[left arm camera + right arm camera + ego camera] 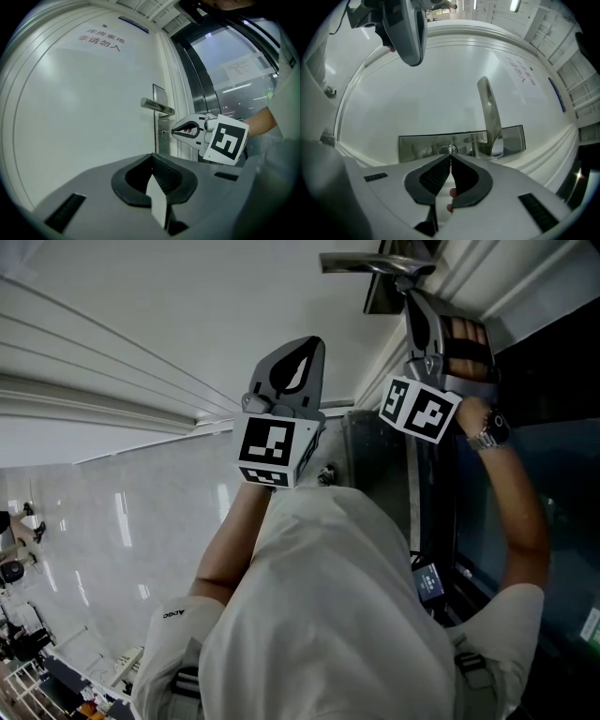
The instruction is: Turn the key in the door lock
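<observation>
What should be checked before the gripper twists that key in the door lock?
1. Key sits in the lock plate: ok.
2. Right gripper closed on the key: ok.
3. Door handle apart from the right gripper: ok.
4. Left gripper shut, empty, away from the door: ok.
5. How far the key is turned: cannot tell.

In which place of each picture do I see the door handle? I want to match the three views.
Head view: the door handle is at the top edge, right of centre.
Left gripper view: just above the middle, pointing left.
Right gripper view: right of centre, standing upright.
Shared landmark: the metal lock plate that carries it.
</observation>
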Motion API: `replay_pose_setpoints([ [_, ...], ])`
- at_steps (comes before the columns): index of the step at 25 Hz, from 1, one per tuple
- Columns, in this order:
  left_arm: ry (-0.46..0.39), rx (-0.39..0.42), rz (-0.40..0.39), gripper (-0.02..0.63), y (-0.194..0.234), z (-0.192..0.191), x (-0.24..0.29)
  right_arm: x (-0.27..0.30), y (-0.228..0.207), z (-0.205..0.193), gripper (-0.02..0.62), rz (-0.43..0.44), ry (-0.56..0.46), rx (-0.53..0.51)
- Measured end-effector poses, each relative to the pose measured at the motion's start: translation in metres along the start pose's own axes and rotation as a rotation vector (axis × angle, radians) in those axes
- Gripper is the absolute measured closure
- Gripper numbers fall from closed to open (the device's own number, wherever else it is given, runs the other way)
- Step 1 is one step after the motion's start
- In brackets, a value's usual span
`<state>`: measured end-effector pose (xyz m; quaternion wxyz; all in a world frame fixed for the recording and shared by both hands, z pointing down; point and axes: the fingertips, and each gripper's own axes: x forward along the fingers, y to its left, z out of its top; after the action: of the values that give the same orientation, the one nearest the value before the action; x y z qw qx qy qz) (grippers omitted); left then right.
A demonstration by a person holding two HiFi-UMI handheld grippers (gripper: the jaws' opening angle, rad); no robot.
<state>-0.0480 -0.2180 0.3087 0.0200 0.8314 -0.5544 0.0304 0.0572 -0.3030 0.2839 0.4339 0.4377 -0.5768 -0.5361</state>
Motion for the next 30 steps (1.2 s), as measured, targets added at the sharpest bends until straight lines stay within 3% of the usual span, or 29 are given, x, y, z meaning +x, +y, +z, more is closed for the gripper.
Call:
replay_pose_setpoints([
  [11, 0.004, -0.006, -0.002, 0.598, 0.003, 0.001, 0.005, 0.006, -0.003, 0.01, 0.58, -0.003, -0.009, 0.009],
  [18, 0.005, -0.009, 0.007, 0.598, 0.003, 0.002, 0.002, 0.006, -0.006, 0.015, 0.58, 0.002, -0.015, 0.08],
  [21, 0.004, -0.01, 0.013, 0.598, 0.004, 0.002, 0.002, 0.006, -0.008, 0.016, 0.58, 0.023, -0.018, 0.165],
  [30, 0.009, 0.004, 0.022, 0.598, 0.005, 0.006, 0.009, 0.004, -0.017, 0.013, 0.58, 0.044, 0.006, 0.567],
])
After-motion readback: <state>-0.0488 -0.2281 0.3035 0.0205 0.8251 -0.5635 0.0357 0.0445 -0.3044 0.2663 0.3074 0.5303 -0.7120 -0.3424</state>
